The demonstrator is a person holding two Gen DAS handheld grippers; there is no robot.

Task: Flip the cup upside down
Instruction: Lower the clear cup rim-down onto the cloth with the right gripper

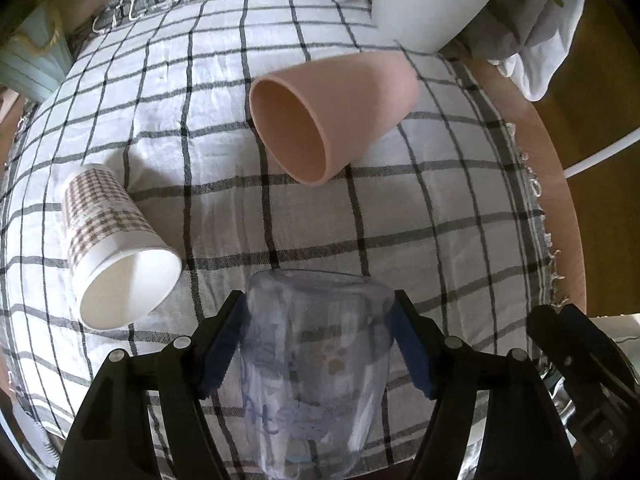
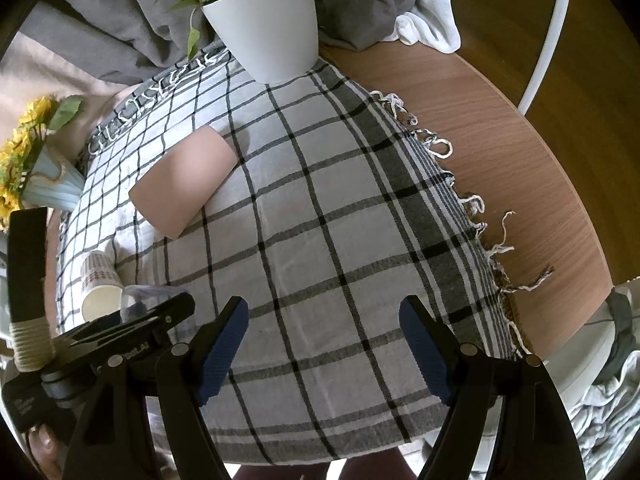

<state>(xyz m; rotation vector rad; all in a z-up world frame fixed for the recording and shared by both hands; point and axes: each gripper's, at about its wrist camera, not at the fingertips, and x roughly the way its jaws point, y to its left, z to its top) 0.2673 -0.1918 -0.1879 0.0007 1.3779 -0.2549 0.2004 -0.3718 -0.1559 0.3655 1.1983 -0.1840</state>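
Left gripper [image 1: 320,344] clamping clear cup [image 1: 316,368], paw-print graphics, blue scrawl unreadable

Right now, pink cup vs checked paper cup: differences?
The pink cup is plain and larger; the checked paper cup is patterned with a white inside. The pink cup's mouth faces left, the paper cup's faces the camera. Both lie on their sides on the cloth, outside the left tongs.

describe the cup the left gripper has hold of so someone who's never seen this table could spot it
On the checked cloth over the round wooden table, look at the near edge, where the left gripper is closed on a clear cup. Unlike the pink cup and the paper cup lying on their sides farther out, it is see-through, with small printed drawings on it.
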